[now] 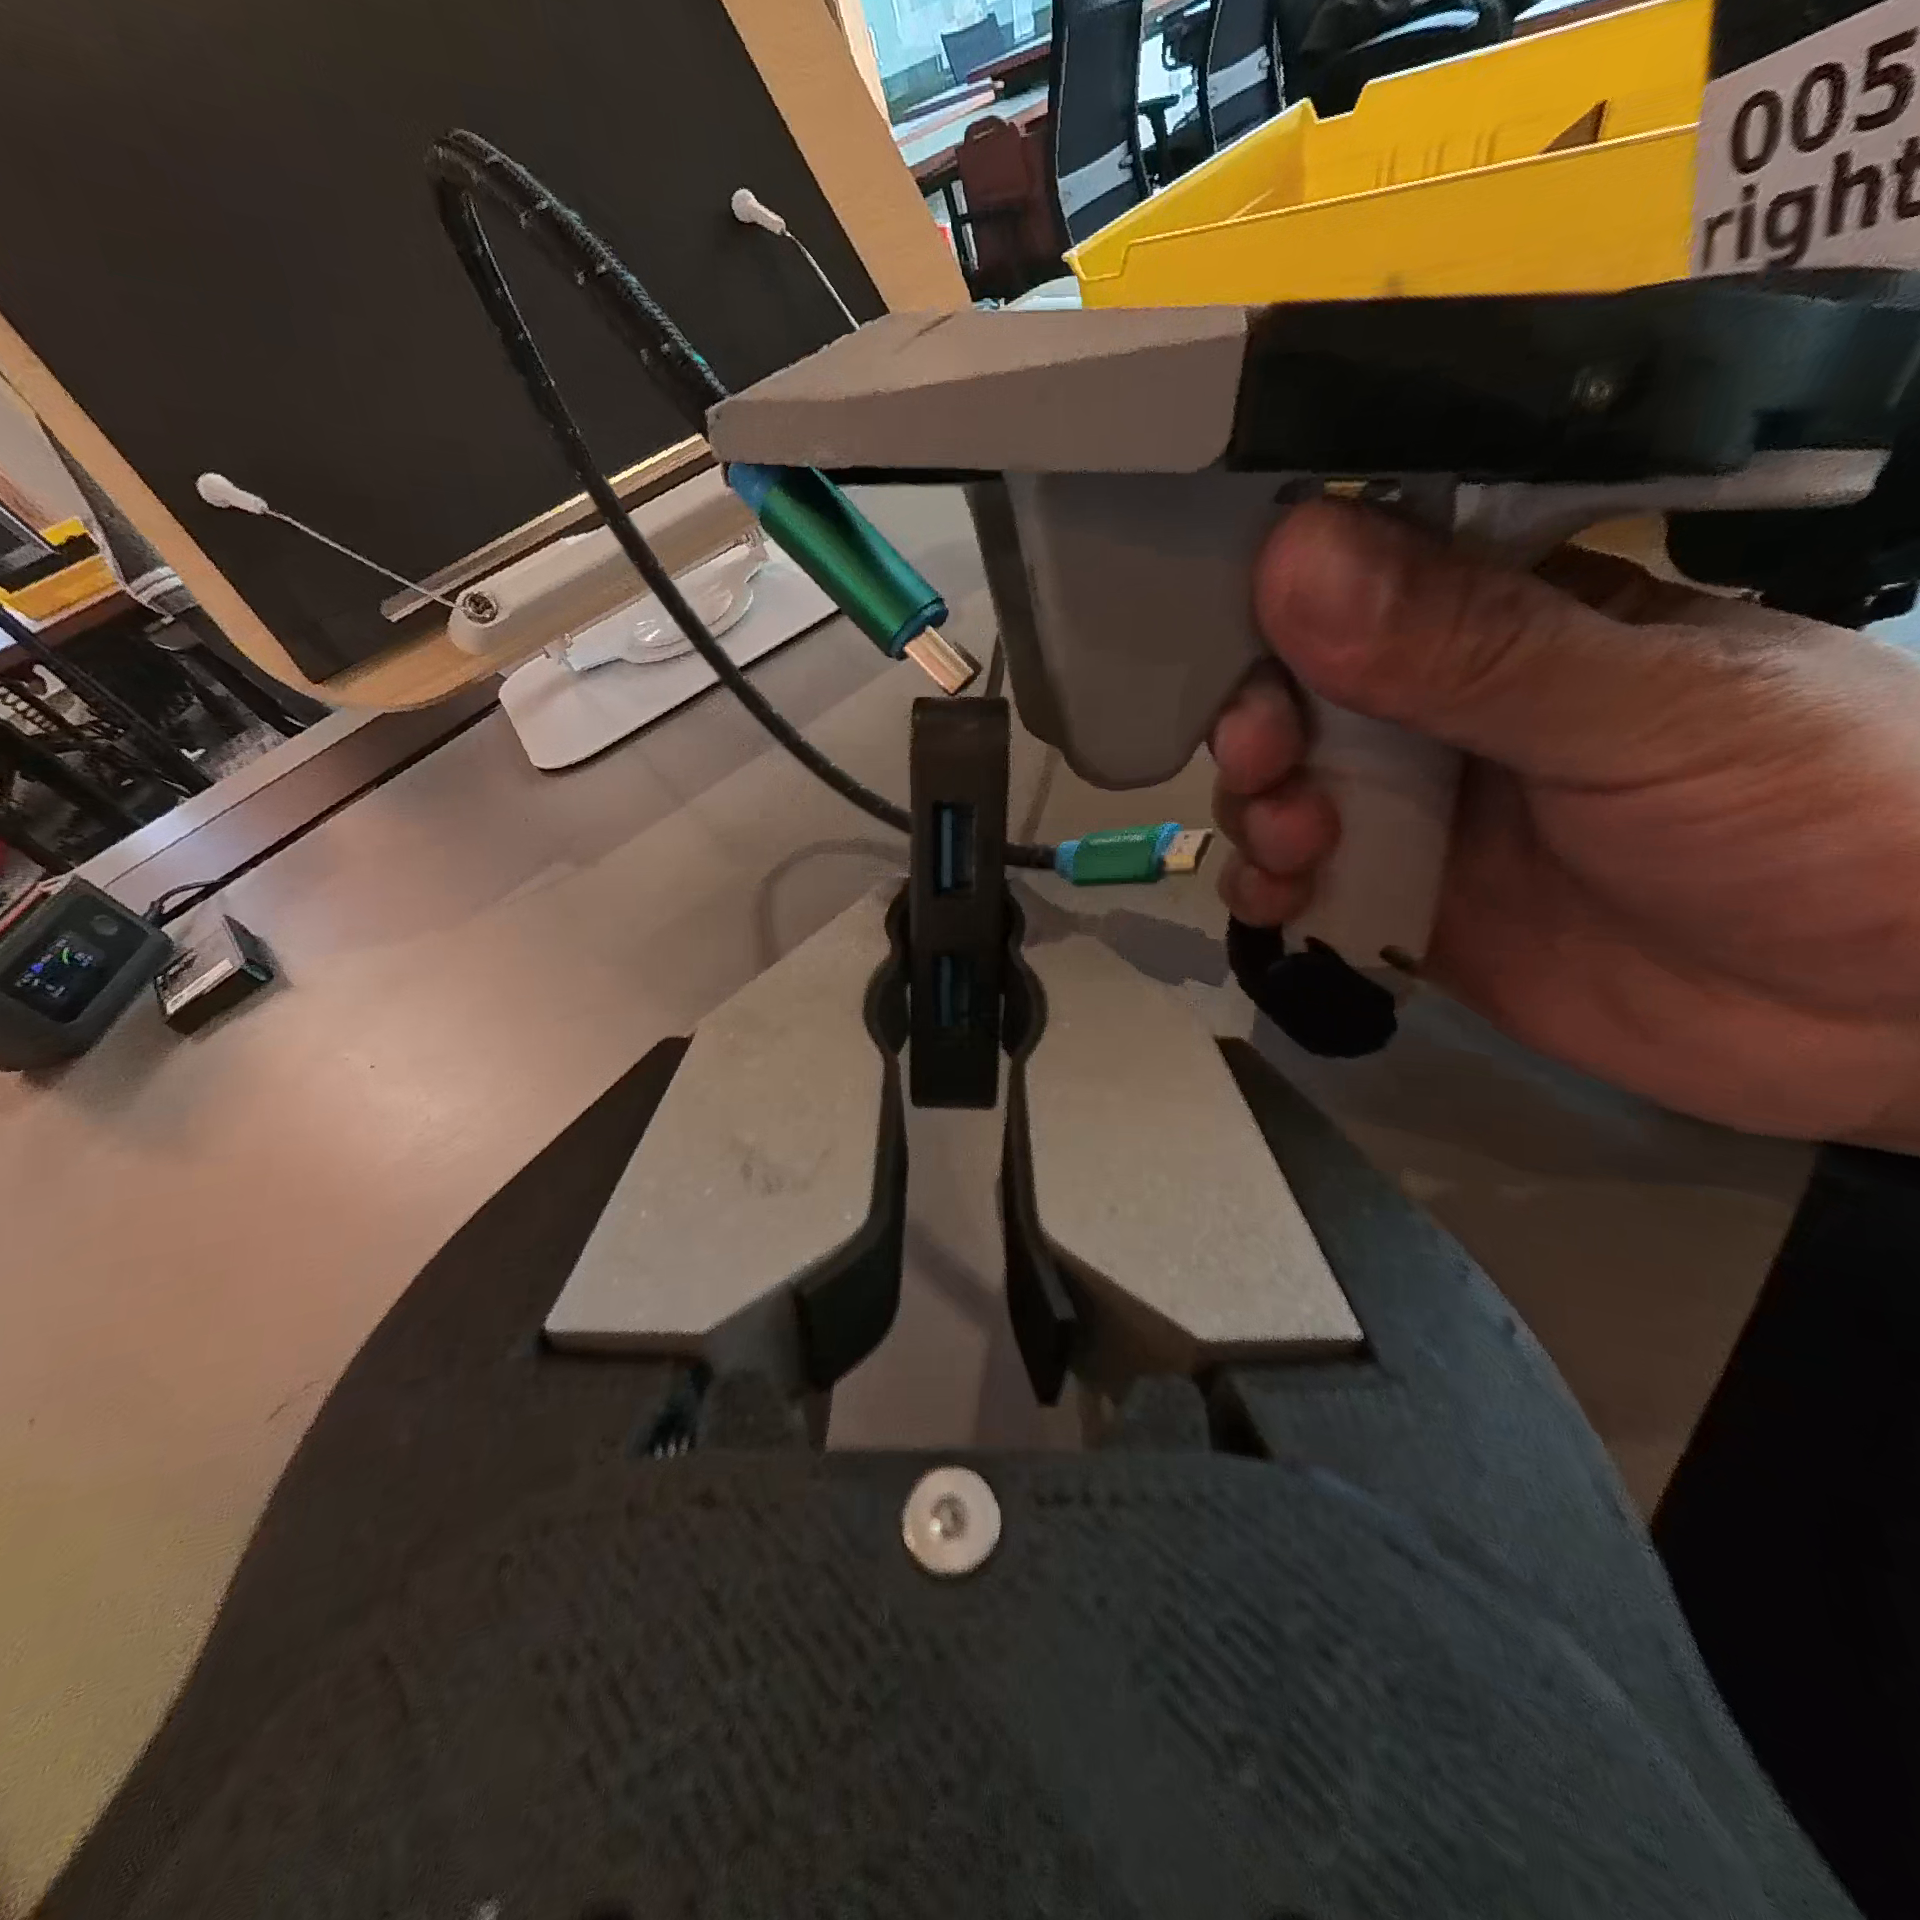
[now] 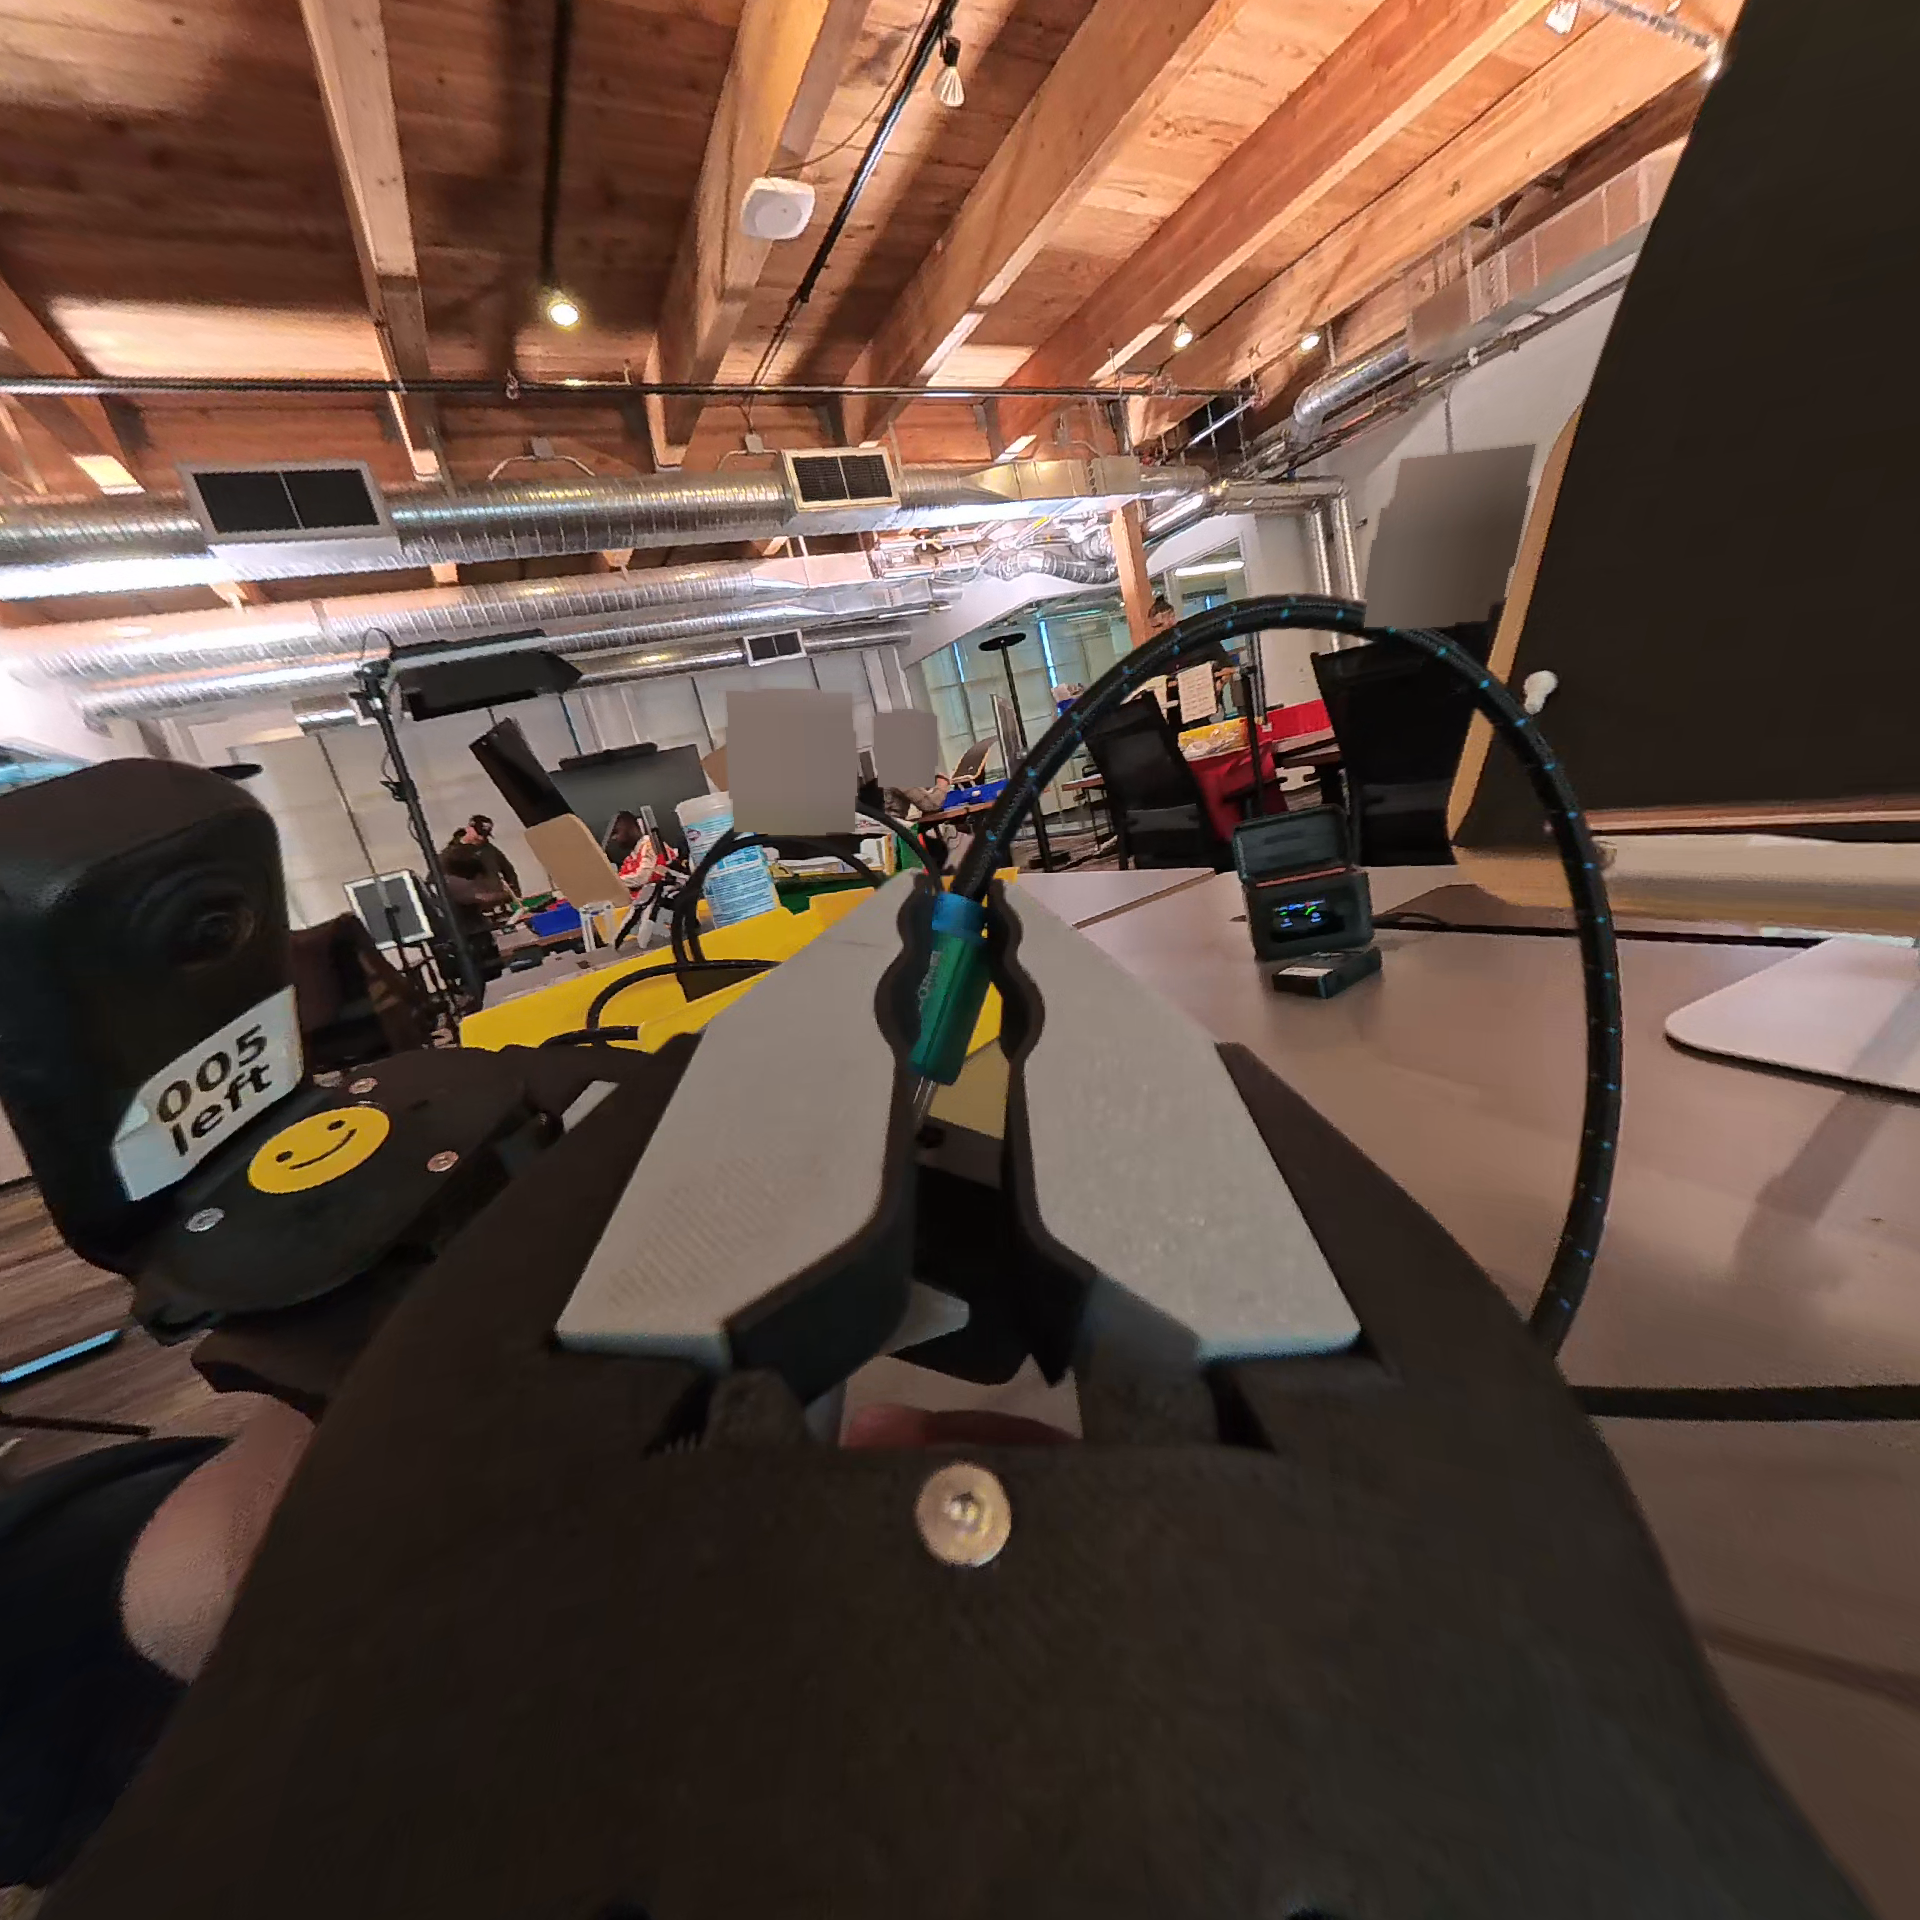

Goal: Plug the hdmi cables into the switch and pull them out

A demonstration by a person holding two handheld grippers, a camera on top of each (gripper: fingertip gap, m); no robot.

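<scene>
The left gripper [image 1: 956,997] is clamping the black switch [image 1: 958,904] edge-on between its grey fingers [image 1: 769,1164], the pads closing on the two broad faces so that the narrow face with its two blue-lined ports is pointing up and toward the camera. The right gripper [image 2: 961,987] is pinching the green plug [image 2: 948,997] of a braided HDMI cable [image 2: 1558,935] across its metal shell, jaws shut on it; in the left wrist view that plug [image 1: 842,566] is hanging just above and beside the top of the switch, its gold tip angling down toward it but apart from any port. The switch is looking like a light, rigid plastic box, so the grip across its flat sides is probably sound, though the smooth casing could be slipping under the push of insertion. The plug shell is hard and slick, and holding it at mid-body, clear of the gold tip and the blue collar, is giving the best leverage; the tip itself is likely the delicate part if it is going in crooked. The cable is stiff and springy, arching in a high loop behind, and it is probably tugging the plug sideways. A second green plug [image 1: 1127,854] is lying on the table [image 1: 468,1039] just behind the switch, free of both grippers. Whether the ports facing the camera are the ones meant for this plug is hard to judge from here. A yellow bin [image 1: 1403,208] is sitting farther back.
</scene>
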